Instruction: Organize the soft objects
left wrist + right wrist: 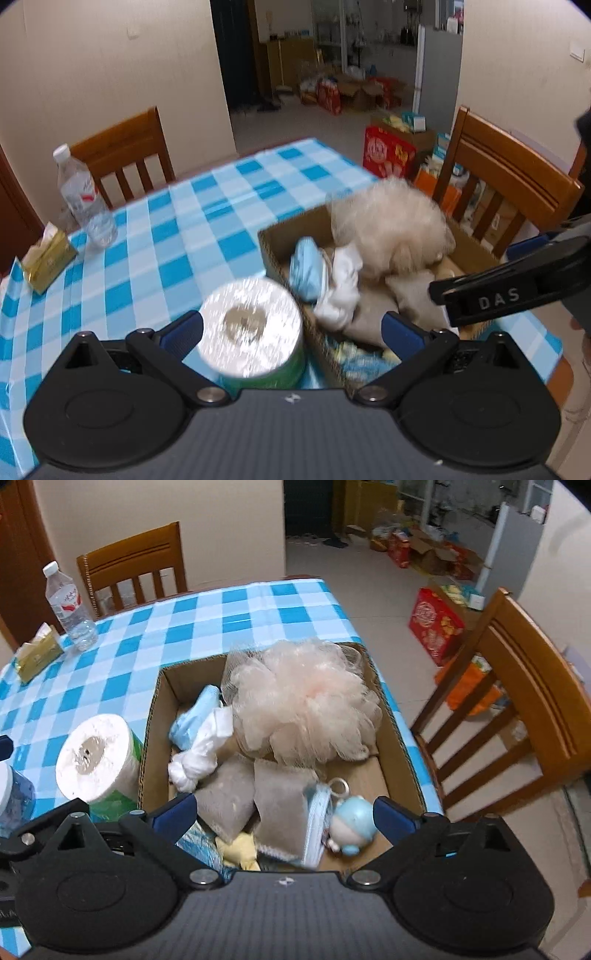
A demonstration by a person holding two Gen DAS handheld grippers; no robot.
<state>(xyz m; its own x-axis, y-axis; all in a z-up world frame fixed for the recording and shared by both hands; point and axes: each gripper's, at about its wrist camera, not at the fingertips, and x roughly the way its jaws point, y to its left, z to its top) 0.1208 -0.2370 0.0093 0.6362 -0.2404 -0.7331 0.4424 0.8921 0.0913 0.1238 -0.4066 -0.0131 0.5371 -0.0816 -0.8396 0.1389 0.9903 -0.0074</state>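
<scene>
Your left tool (291, 330) and right tool (284, 814) gape wide, empty, with soft items gathered in the box (155, 716) ahead and the paper roll (98, 757) outside it.

Home dining rm: checked tablecloth (207, 620), wooden chairs (136, 565), grocery boxes (436, 624) on floor.

Left gripper (291, 328) is pointing steeply down, jaws spread wide, gripping nothing. Right gripper (284, 808) is angling down too, jaws wide apart and empty; in the left wrist view its finger is reaching in from 3 o'clock.
</scene>
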